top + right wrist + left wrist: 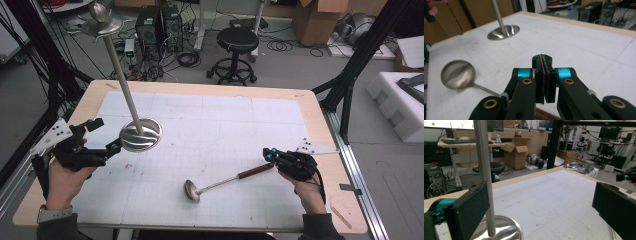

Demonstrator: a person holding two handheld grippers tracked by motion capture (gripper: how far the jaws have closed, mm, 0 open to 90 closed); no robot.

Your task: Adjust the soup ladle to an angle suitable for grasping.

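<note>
Ladle lies on the worktop, near and right of centre, bowl to the left. Its red handle end sits at the right tongs, which are clenched; whether they pinch it I cannot tell. Far left stands a steel stand, its pole between the released left tongs.

A steel ladle with a round bowl and dark red handle lies flat on the white gridded surface at lower centre of the high view, bowl toward lower left. At centre left, a tall steel stand with a round base stands upright.
</note>
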